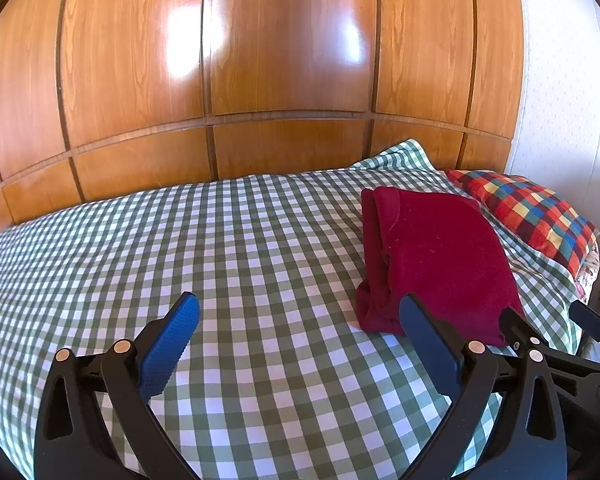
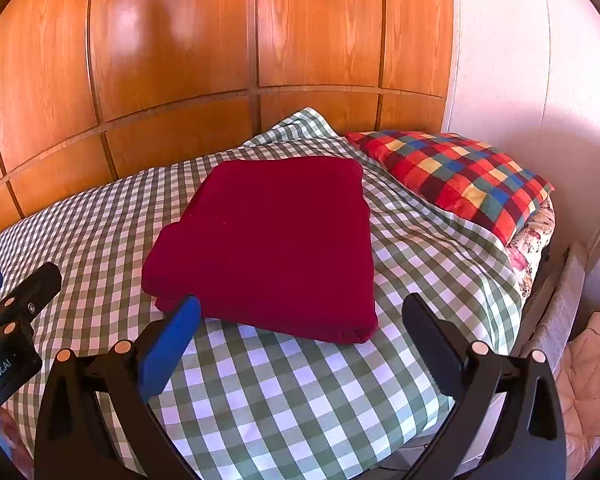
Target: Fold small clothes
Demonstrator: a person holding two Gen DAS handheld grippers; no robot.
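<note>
Dark red garment folded, lying flat on green gingham bedspread, near multicolour checked pillow. Left gripper fingers wide, empty. Right gripper fingers wide, empty, just short of garment's near edge.

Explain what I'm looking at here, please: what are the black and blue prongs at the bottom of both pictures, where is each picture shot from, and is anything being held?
These are two hand-held claws, one in each of a person's hands, each with a wide-angle camera looking forward along its two fingers. The left claw is seen from its own camera, the right claw likewise from its own. Both are open and hold nothing. Before them lies a bed with a green-and-white checked cover. On it rests a dark red garment, already folded into a thick rectangle, directly ahead of the right claw. A multicoloured checked pillow lies beyond it, near the white wall. Glossy wooden panels stand behind the bed.
</note>
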